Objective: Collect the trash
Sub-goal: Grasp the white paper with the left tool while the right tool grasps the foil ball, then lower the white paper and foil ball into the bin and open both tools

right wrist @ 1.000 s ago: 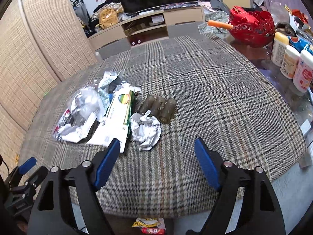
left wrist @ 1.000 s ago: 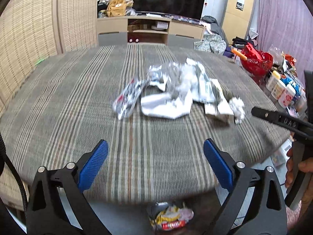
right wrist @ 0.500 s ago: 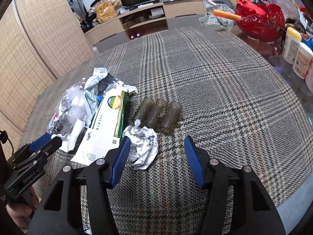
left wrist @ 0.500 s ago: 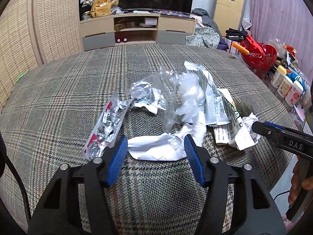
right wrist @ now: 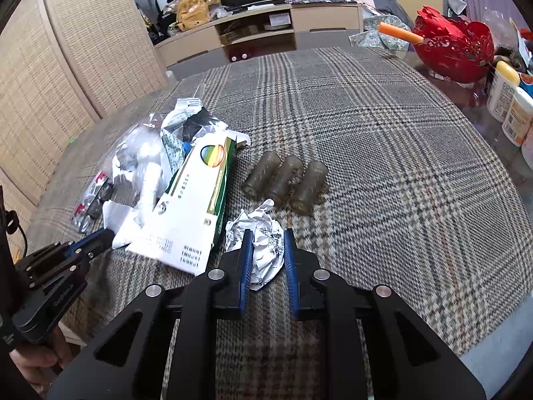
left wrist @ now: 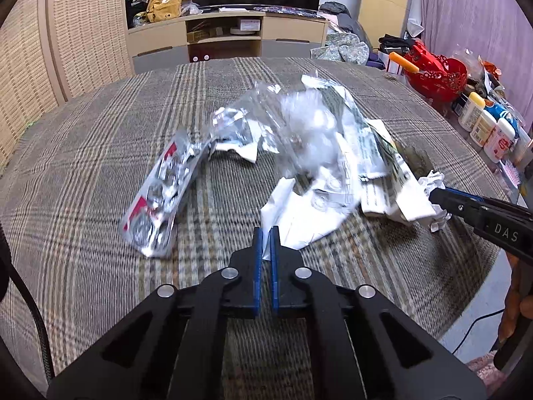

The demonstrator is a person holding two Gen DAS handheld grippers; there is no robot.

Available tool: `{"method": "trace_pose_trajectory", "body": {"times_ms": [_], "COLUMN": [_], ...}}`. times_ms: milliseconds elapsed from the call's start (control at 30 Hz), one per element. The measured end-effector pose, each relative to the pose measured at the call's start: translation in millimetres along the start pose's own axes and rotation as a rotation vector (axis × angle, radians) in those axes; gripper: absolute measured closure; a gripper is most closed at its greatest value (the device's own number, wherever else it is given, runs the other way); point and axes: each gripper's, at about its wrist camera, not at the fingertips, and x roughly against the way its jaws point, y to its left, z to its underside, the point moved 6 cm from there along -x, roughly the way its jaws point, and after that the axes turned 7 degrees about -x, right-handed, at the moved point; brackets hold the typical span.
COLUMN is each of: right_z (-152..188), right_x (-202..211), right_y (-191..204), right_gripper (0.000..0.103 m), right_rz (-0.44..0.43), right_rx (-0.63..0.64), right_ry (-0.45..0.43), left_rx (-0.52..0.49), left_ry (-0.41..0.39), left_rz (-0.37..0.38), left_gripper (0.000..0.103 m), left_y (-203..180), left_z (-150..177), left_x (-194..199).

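Note:
A heap of trash lies on the plaid-covered table (right wrist: 383, 166): a white paper sheet (left wrist: 299, 220), a clear plastic bag (left wrist: 299, 123), a red-and-silver foil wrapper (left wrist: 160, 196) and a flattened green-and-white carton (right wrist: 196, 200). My left gripper (left wrist: 265, 233) is shut on the near corner of the white sheet. Just right of the carton sits a crumpled paper ball (right wrist: 263, 233). My right gripper (right wrist: 268, 250) has its jaws closing on that ball, which fills the gap between the blue pads. Three brown cylinders (right wrist: 283, 183) lie side by side just beyond it.
A red bowl (right wrist: 456, 43) with an orange stick stands at the table's far right, with several white bottles (right wrist: 503, 93) beside it. The table's near edge runs just under both grippers. A TV cabinet (left wrist: 226, 33) stands behind the table.
Both grippers moved forward and down over the table toward the trash. The left jaws closed on the white sheet's corner; the right jaws closed in around the crumpled paper ball.

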Motion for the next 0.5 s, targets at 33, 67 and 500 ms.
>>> {"method": "trace_pose_trajectory", "body": {"times_ms": [33,67,500], "right_z": [2,5,65], "right_x": [4,8,60], "right_y": [-1,-2,-2], "right_gripper": [0.084,0.084,0.084], "right_rz": [-0.002,-0.004,-0.036], "right_rx": [-0.002,-0.003,0.015], "right_ry": [0.001,0.002,0.026], "left_rx": [0.000,0.000,0.016], "left_ry": [0.002,0.003,0.011], "left_rz": [0.002,0.004,0.027], "left_gripper": [0.101,0.101,0.103], "left_y": [-1,-3,-39], "left_z": [4,10,75], "left_x": [4,9,79]}}
